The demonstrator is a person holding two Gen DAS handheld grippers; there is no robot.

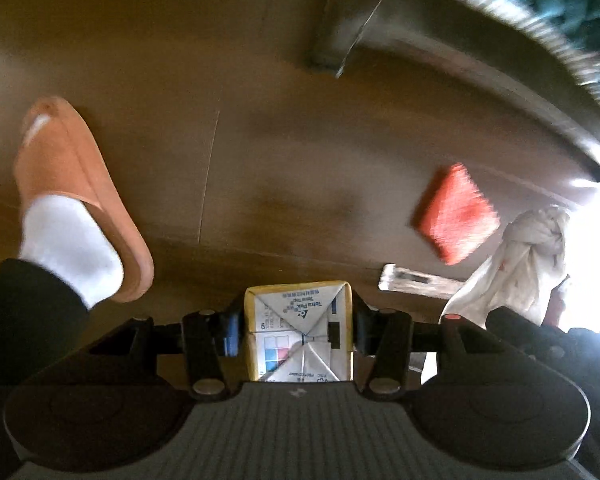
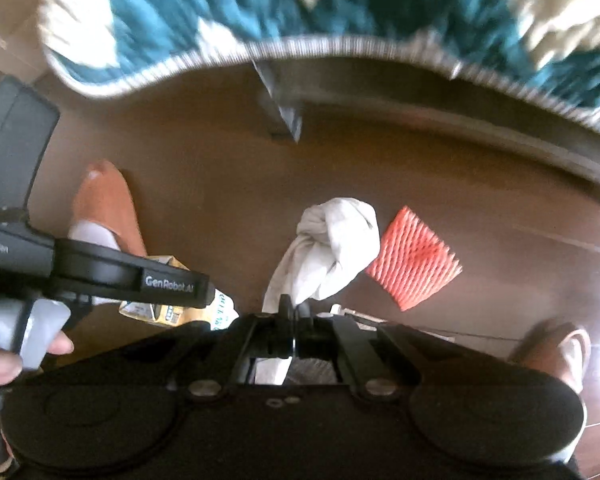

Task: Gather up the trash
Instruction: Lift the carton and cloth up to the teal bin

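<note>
My left gripper (image 1: pixel 299 330) is shut on a yellow and white drink carton (image 1: pixel 300 332), held above the brown floor; the carton also shows in the right wrist view (image 2: pixel 164 312) under the left gripper's body. My right gripper (image 2: pixel 296 320) is shut on a white knotted plastic bag (image 2: pixel 332 248), which hangs forward from the fingers; the bag also shows in the left wrist view (image 1: pixel 516 264). A red foam net (image 2: pixel 414 258) lies on the floor right of the bag, also seen in the left wrist view (image 1: pixel 456 214). A small clear wrapper (image 1: pixel 412 282) lies near the bag.
The person's orange slipper with white sock (image 1: pixel 72 200) stands at the left; the other foot (image 2: pixel 556 352) is at the right. A teal and cream rug or blanket (image 2: pixel 340 8) covers furniture with a dark leg (image 2: pixel 280 108) ahead. Bright glare lies at the right.
</note>
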